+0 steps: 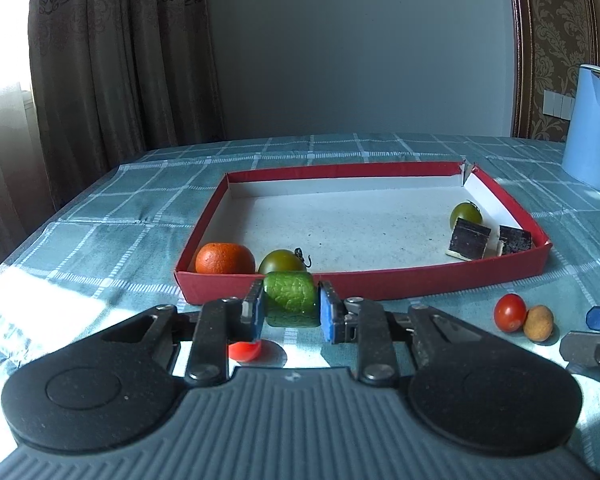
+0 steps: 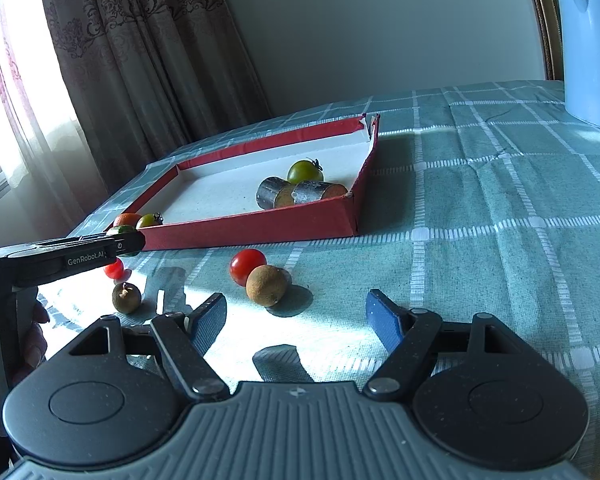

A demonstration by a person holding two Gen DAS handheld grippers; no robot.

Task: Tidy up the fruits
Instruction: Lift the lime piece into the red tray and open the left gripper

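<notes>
Left wrist view shows my left hand-held gripper (image 1: 291, 311) clamped on a green cucumber chunk (image 1: 290, 298), its blue pads pressing the chunk's two ends, just in front of the near wall of the red tray (image 1: 364, 285). Inside the tray I see an orange (image 1: 225, 258) and a green tomato (image 1: 281, 262) in the near left corner, another green tomato (image 1: 466, 213) and two dark cut pieces (image 1: 469, 239) at the right. I judge the chunk firm but waxy and light, so a moderate squeeze across its ends should hold without bruising. On the right wrist view, my right hand-held gripper (image 2: 296, 316) stands apart and empty above the counter (image 2: 480, 208), near a red cherry tomato (image 2: 247, 266) touching a brown round fruit (image 2: 266, 285). The tomato looks thin-skinned and slippery; I would take it across its middle, gently. The brown fruit seems rough-shelled and easier to grip.
</notes>
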